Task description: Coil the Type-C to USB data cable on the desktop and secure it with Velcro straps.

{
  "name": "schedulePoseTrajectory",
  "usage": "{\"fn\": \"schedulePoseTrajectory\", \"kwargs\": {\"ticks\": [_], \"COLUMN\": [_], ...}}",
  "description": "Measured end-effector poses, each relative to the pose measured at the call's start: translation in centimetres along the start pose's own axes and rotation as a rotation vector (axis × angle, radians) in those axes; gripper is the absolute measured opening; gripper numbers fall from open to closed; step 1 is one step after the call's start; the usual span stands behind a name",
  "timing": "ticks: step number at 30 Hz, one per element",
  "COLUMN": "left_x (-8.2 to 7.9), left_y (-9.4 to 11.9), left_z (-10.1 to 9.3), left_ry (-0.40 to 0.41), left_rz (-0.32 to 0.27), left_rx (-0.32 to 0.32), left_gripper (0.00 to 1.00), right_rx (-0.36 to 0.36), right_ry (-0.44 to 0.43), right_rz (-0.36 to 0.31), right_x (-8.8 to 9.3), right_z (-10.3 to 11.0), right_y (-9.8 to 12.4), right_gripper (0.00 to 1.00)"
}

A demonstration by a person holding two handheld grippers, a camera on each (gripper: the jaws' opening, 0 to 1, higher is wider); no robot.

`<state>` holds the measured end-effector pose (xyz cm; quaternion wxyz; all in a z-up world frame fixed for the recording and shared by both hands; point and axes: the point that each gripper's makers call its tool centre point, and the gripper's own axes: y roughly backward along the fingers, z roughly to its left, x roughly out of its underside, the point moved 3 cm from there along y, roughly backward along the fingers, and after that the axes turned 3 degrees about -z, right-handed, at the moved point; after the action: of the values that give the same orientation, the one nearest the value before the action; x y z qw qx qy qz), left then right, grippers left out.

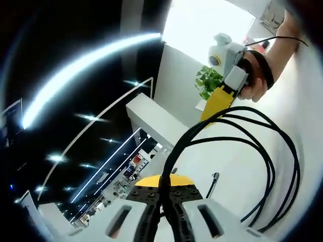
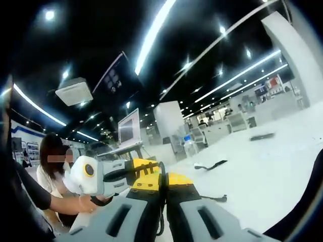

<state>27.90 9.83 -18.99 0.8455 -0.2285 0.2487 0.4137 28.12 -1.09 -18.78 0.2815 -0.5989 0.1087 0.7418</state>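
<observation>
- White desktop (image 2: 272,166) is stretching wide toward distant counters.
- Black cable (image 1: 262,151) is looping over it, its strands running between the left gripper (image 1: 164,199) jaws, pinched narrow.
- Right gripper (image 2: 164,194) is pressing together on the cable too.
- Hand (image 1: 255,83) is tilting it downward.

Both claws, left (image 1: 162,201) and right (image 2: 164,199), closed.

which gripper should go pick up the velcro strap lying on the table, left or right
Probably right. The left gripper is shut on the coiled cable and must keep the loops, while the strap lies ahead of the right gripper.
</observation>
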Motion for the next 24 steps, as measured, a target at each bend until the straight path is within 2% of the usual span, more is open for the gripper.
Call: {"fn": "schedulePoseTrajectory", "kwargs": {"ticks": [24], "left_x": [0.3], "left_y": [0.0], "left_z": [0.6], "left_ry": [-0.024], "left_rz": [0.011], "left_rx": [-0.041], "left_gripper": [0.08], "right_rx": [-0.089], "right_ry": [-0.040], "right_rz": [-0.014], "right_x": [-0.5], "right_z": [1.7], "right_y": [0.0], "right_gripper": [0.02]}}
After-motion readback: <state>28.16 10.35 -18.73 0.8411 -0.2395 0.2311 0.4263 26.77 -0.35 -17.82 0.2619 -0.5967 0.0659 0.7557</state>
